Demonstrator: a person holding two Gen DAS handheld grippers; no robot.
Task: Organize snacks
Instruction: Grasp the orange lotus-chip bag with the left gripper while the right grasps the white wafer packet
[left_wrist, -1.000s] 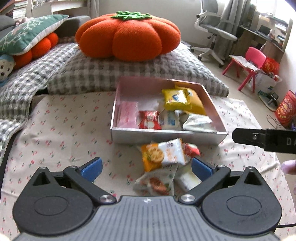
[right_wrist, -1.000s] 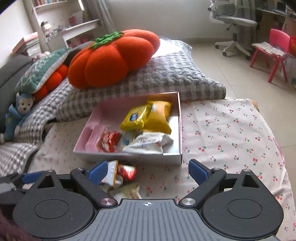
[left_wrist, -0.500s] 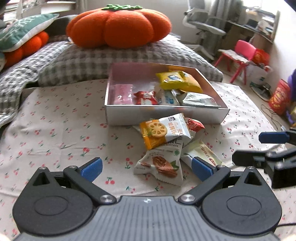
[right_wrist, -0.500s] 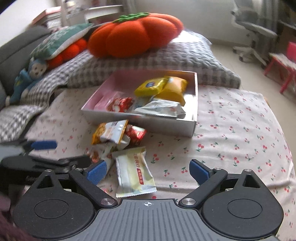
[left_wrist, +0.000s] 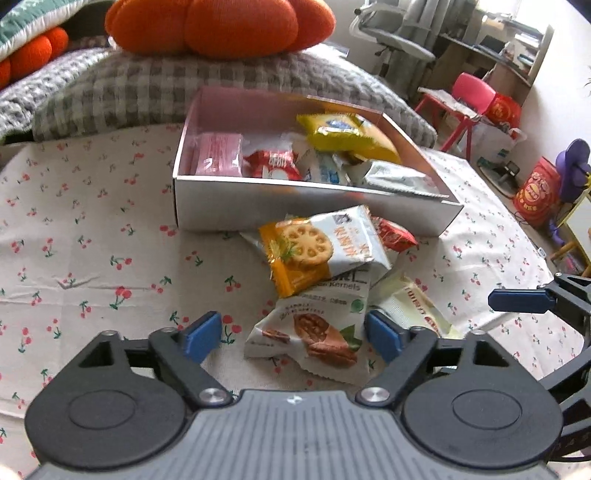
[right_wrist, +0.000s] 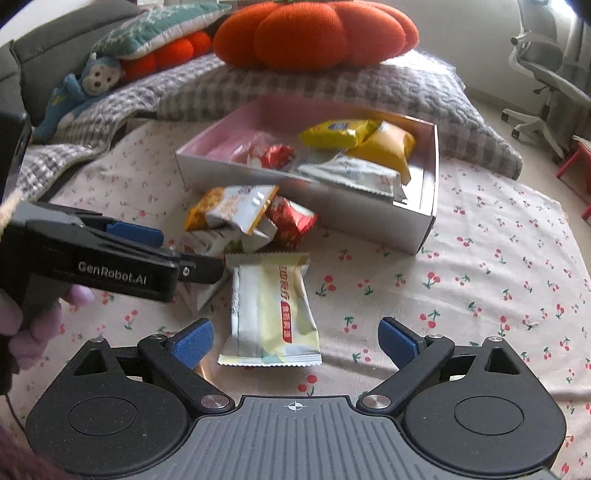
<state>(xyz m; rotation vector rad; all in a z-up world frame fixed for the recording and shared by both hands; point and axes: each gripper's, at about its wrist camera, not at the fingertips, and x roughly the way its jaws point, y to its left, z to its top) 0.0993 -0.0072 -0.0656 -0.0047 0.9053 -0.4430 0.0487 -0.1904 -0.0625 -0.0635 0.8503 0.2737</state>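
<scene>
A silver box (left_wrist: 295, 210) with a pink inside holds several snack packets, also seen in the right wrist view (right_wrist: 424, 221). In front of it lies a loose pile: a lotus-chip packet (left_wrist: 317, 247), a nut-kernel packet (left_wrist: 314, 332), a red candy (left_wrist: 393, 234) and a pale yellow packet (right_wrist: 271, 314). My left gripper (left_wrist: 291, 338) is open, its fingertips either side of the nut-kernel packet. My right gripper (right_wrist: 295, 339) is open over the pale yellow packet. The left gripper also shows in the right wrist view (right_wrist: 122, 254).
A cherry-print cloth (left_wrist: 92, 258) covers the surface. Behind the box lie a grey checked cushion (left_wrist: 166, 85) and an orange pumpkin pillow (right_wrist: 314, 33). A blue monkey toy (right_wrist: 81, 88) sits far left. An office chair (right_wrist: 546, 74) and red stool (left_wrist: 465, 99) stand on the floor.
Both grippers have come forward and down toward the loose pile. The packets now sit between the open fingertips of each gripper. Nothing has been picked up.
</scene>
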